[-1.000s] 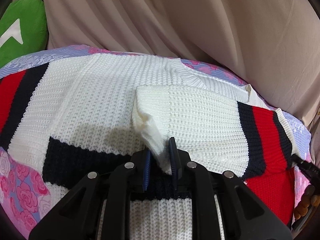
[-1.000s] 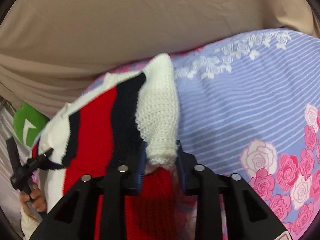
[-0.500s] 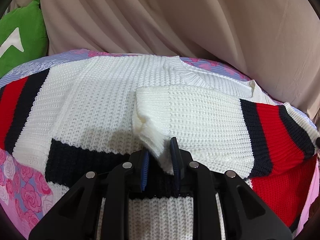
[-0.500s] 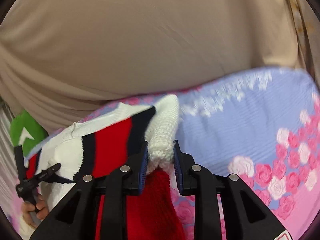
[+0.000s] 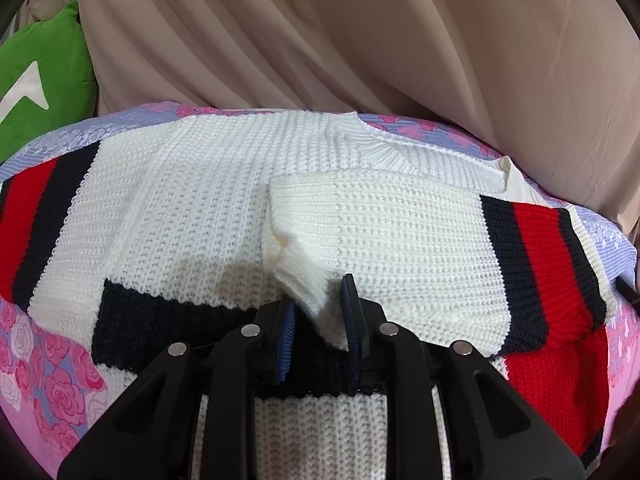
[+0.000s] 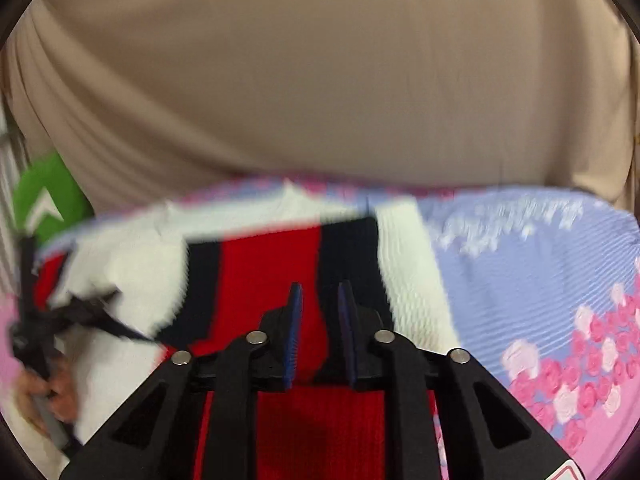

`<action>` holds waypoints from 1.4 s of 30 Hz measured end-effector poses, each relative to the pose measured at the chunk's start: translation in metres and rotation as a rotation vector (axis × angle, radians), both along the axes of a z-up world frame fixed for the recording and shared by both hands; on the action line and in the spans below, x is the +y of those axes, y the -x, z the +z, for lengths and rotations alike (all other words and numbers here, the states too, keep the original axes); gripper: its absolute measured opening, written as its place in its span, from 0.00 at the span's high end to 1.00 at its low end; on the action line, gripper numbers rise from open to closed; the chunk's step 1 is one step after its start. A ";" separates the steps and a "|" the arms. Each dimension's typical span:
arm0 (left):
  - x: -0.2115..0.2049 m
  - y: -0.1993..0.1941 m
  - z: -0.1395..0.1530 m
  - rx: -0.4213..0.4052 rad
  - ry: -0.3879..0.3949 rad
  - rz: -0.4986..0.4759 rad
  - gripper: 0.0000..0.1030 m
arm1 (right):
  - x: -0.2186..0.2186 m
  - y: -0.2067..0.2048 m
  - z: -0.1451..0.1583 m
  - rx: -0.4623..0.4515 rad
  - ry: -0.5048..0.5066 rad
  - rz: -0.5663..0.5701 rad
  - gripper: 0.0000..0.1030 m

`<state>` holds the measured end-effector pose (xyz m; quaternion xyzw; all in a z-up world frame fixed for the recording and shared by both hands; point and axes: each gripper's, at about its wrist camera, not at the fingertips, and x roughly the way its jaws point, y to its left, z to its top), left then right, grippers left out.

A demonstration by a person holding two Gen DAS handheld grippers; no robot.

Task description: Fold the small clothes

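A white knit sweater [image 5: 192,208] with navy and red stripes lies spread on a floral bedspread [image 5: 48,376]. Its right sleeve [image 5: 400,248] is folded across the chest, with the cuff toward the middle. My left gripper [image 5: 318,316] is open, and the white cuff [image 5: 304,288] lies loosely between its jaws. My right gripper [image 6: 318,312] is open over the sleeve's red and navy bands [image 6: 272,280], holding nothing. The right wrist view is blurred by motion. The left gripper and the hand holding it show at the left of the right wrist view [image 6: 36,336].
A beige draped cloth [image 5: 360,40] rises behind the bed. A green cushion [image 5: 36,80] sits at the back left. The bedspread's lilac striped part [image 6: 520,264] and pink roses [image 6: 580,384] extend to the right of the sweater.
My right gripper has let go of the sleeve fold and opened, and the sleeve now lies flat. My left gripper has opened, so the cuff is loose between its jaws.
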<state>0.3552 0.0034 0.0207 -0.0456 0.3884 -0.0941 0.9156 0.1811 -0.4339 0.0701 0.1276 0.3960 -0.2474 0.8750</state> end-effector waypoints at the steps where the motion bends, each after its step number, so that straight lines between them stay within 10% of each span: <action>1: 0.002 0.001 0.000 0.000 0.011 0.003 0.77 | -0.006 -0.002 -0.017 0.050 0.000 -0.047 0.91; 7: 0.063 0.017 0.021 -0.057 0.111 0.172 0.51 | -0.001 0.025 -0.008 -0.031 0.030 -0.075 0.87; 11: 0.159 0.038 0.039 -0.101 0.181 0.364 0.16 | 0.011 0.031 -0.008 -0.036 0.040 -0.023 0.78; 18: 0.345 0.037 0.021 0.018 0.307 0.727 0.16 | 0.017 0.027 -0.016 -0.008 0.034 -0.020 0.75; 23: 0.376 0.013 0.000 0.064 0.448 0.695 0.24 | 0.013 0.025 -0.019 0.000 0.026 -0.019 0.72; 27: 0.356 -0.011 0.014 0.091 0.443 0.592 0.85 | 0.015 0.024 -0.020 0.010 0.035 -0.019 0.70; 31: 0.302 -0.006 0.073 -0.029 0.289 0.539 0.88 | 0.015 0.024 -0.021 0.009 0.035 -0.018 0.70; 37: 0.102 0.029 0.176 -0.277 0.161 0.142 0.88 | 0.014 0.024 -0.022 -0.002 0.018 -0.016 0.69; 42: -0.094 0.047 0.124 -0.198 -0.015 -0.207 0.56 | 0.008 0.028 -0.022 -0.037 -0.030 -0.010 0.66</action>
